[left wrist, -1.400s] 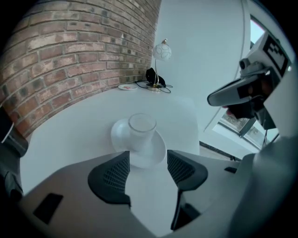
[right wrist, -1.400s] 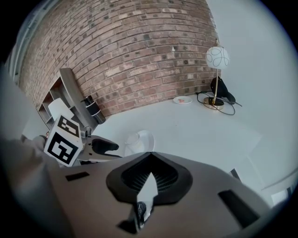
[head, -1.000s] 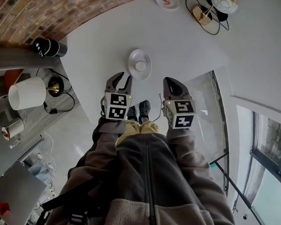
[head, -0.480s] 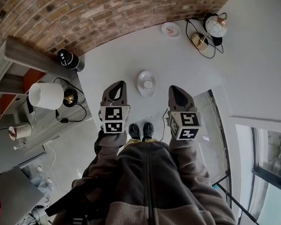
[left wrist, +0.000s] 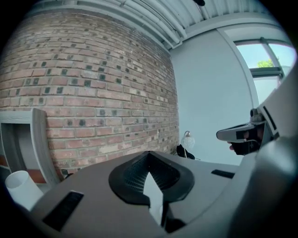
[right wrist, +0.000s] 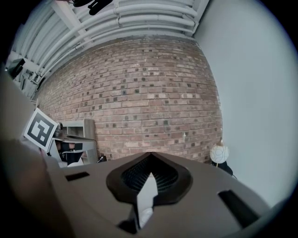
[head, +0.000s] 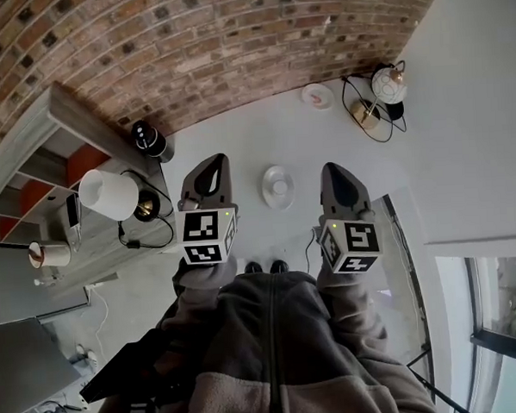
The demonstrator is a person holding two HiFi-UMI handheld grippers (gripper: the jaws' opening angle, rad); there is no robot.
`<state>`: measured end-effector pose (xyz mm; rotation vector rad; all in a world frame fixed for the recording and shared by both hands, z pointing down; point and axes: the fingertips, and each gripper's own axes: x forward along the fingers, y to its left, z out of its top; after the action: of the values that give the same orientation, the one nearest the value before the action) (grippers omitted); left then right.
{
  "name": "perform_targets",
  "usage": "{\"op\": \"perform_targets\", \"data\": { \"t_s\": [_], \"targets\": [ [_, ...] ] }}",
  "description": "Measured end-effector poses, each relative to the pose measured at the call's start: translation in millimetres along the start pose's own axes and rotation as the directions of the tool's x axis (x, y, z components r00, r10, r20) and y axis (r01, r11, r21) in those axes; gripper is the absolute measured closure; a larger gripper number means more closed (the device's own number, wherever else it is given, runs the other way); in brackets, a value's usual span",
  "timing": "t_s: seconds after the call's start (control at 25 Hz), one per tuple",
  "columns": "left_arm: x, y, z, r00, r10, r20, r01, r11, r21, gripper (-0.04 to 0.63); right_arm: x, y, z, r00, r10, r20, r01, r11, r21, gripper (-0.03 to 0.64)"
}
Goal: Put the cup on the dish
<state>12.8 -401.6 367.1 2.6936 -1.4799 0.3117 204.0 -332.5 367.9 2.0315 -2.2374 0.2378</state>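
On the white floor [head: 236, 116] ahead of my shoes [head: 265, 266], the dish [head: 278, 176] lies flat with the cup [head: 280, 189] apparently seated at its centre. At this height the cup is too small for me to confirm how it sits. The dish lies between the two gripper tips and clear of both. The left gripper [head: 211, 164] is held just left of the dish, its jaws fully together with nothing between them. The right gripper [head: 334, 168] is held just right of it, jaws likewise together and empty. Further out, a second small plate [head: 318, 95] and a globe lamp [head: 387, 83] stand near the brick wall [head: 189, 49]. A black cylinder [head: 149, 140] and a white lampshade [head: 107, 194] sit to the left by the shelving [head: 40, 169].
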Motion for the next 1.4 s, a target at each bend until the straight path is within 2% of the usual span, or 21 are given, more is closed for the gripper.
{"op": "perform_targets", "data": {
  "t_s": [0.24,0.64,0.84,1.08,1.4],
  "targets": [
    [-11.6,8.3,48.7,0.996,0.0,0.09,0.0,1.0,-0.003,0.589,-4.7,4.6,45.6,0.996,0.005,0.092,-0.001,0.999,-0.045,0.615],
    [-16.2,8.9,81.9,0.985,-0.025,0.168,0.025,1.0,0.006,0.591,-3.9,12.0,76.3,0.987,0.02,0.161,-0.007,0.997,-0.079,0.615],
    [-20.6,5.7,86.5,0.983,-0.044,0.176,0.045,0.999,0.0,0.591,-8.2,20.1,83.5,0.983,0.033,0.182,-0.013,0.994,-0.112,0.615],
    [-25.4,-1.0,88.1,0.982,-0.078,0.174,0.076,0.997,0.014,0.589,-14.4,26.9,92.2,0.976,0.051,0.213,-0.031,0.995,-0.096,0.615],
    [-33.7,-0.5,83.3,0.983,-0.075,0.166,0.075,0.997,0.005,0.589,-22.0,32.3,92.8,0.974,0.06,0.219,-0.042,0.996,-0.085,0.615]
  ]
}}
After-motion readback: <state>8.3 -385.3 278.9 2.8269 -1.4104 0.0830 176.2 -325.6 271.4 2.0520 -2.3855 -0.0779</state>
